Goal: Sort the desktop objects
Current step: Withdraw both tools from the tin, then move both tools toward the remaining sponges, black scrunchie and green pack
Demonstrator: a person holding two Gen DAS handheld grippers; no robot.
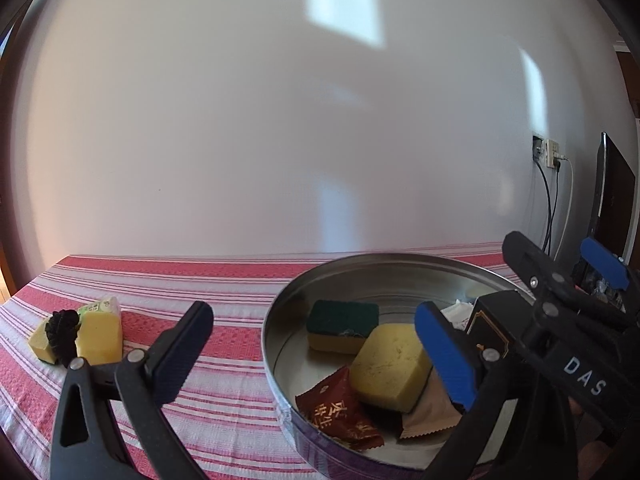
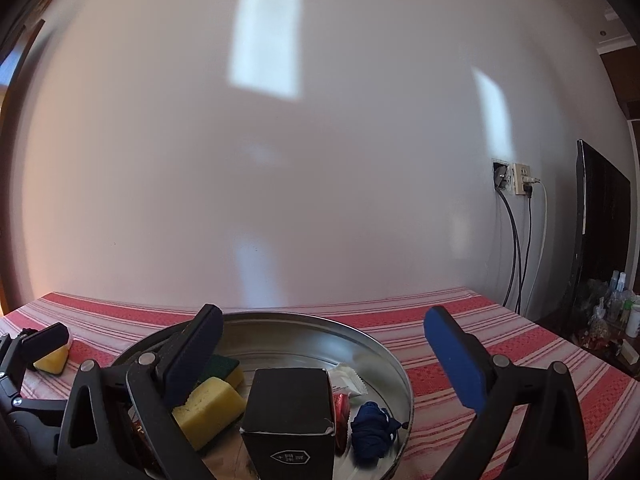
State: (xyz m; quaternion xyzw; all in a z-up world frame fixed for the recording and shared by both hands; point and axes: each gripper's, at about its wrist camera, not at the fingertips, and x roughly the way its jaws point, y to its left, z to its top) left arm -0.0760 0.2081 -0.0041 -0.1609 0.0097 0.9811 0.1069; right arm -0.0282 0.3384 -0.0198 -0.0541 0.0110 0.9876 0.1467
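Plain pale wall (image 2: 320,160) fills most of both views, with patches of window light on it, a socket with cables (image 2: 520,184) low at the right, and a dark screen (image 2: 600,216) beyond that. Below it runs the desk, covered in a red-and-white striped cloth (image 1: 224,288).

On the cloth stands a round metal tin (image 1: 360,268), the collecting place by the look of it. It already holds two yellow sponges with green backing (image 1: 388,364), a red snack packet (image 1: 340,412), a beige packet (image 1: 432,412), a white packet (image 2: 348,380), a blue bundle of cloth or cord (image 2: 372,428) and a black carton (image 2: 290,420), which stands upright in the middle, between the fingers of the right tool (image 2: 320,344).

That right tool is spread wide and grips nothing; it looks to have just set the carton down, or hovers over it. The left tool (image 1: 316,344) is likewise spread and empty, with one finger over the tin and the other over the cloth.

Sorting seems well advanced but not finished: well apart to the left lies a small heap on the cloth, made of yellow sponges (image 1: 98,338), a black hair tie or clip (image 1: 62,332) and a green-labelled packet (image 1: 100,306). The left tool is nearer, so the next move likely calls for swinging it left, closing on one piece and carrying it to the tin.
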